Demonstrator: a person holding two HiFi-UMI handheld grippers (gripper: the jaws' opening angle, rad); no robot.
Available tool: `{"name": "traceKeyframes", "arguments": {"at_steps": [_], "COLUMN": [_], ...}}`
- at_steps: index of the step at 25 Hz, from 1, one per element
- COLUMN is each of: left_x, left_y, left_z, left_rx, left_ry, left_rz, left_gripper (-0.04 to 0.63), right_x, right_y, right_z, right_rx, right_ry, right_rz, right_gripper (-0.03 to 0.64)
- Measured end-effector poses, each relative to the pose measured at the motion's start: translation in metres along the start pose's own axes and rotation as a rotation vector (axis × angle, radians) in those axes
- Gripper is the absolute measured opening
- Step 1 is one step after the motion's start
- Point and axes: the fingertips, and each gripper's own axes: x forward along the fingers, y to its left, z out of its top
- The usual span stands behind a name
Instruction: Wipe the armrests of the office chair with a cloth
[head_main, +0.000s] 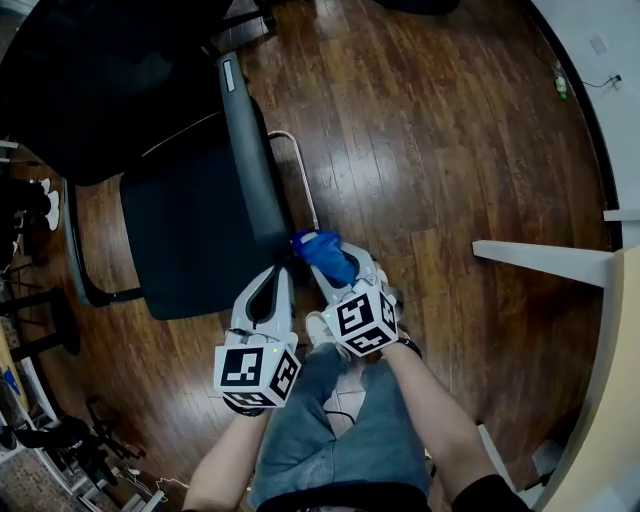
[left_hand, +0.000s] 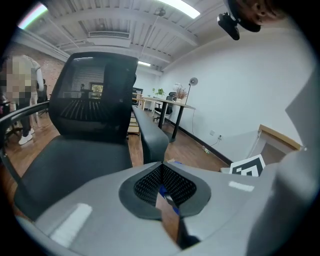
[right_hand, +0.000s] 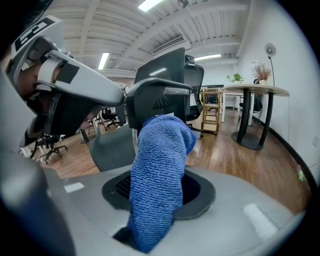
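Observation:
The office chair has a black seat (head_main: 190, 235) and a mesh back (left_hand: 95, 102). Its grey right armrest (head_main: 250, 160) runs toward me and ends just ahead of both grippers. My right gripper (head_main: 335, 268) is shut on a blue cloth (head_main: 322, 254), which bunches out past its tips beside the armrest's near end. In the right gripper view the blue cloth (right_hand: 157, 170) fills the jaws, with the armrest (right_hand: 155, 100) right behind it. My left gripper (head_main: 281, 272) is shut with nothing in it, and the armrest (left_hand: 150, 135) lies just beyond its tips (left_hand: 161, 165). The other armrest (left_hand: 22, 115) shows at far left.
Dark wood floor (head_main: 430, 150) lies all around. A white table edge (head_main: 545, 262) juts in at right. Chair bases and clutter (head_main: 40, 300) stand at left. A desk with plants (left_hand: 165, 102) is further off, and a person (left_hand: 22, 90) stands far left.

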Motion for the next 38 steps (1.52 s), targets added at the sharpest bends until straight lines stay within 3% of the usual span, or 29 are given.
{"name": "traceKeyframes", "arguments": {"at_steps": [14, 22, 25, 31, 38], "left_x": [0.028, 0.023, 0.014, -0.009, -0.022], "left_y": [0.013, 0.024, 0.023, 0.016, 0.019], "left_z": [-0.062, -0.075, -0.074, -0.059, -0.046], "left_rx": [-0.01, -0.016, -0.031, -0.058, -0.024], "left_ry": [-0.052, -0.067, -0.054, 0.016, 0.048], "left_rz": [0.022, 0.044, 0.049, 0.024, -0.042], "left_gripper": [0.005, 0.005, 0.005, 0.005, 0.005], "right_x": [0.061, 0.069, 0.06, 0.021, 0.019], "right_y": [0.003, 0.004, 0.002, 0.015, 0.049], "right_z": [-0.086, -0.099, -0.092, -0.063, -0.067], "right_rx": [-0.071, -0.07, -0.005, 0.283, 0.392], "right_ry": [0.06, 0.065, 0.061, 0.052, 0.109], "right_rz": [0.06, 0.058, 0.026, -0.024, -0.039], "right_gripper": [0.14, 0.14, 0.14, 0.14, 0.14]}}
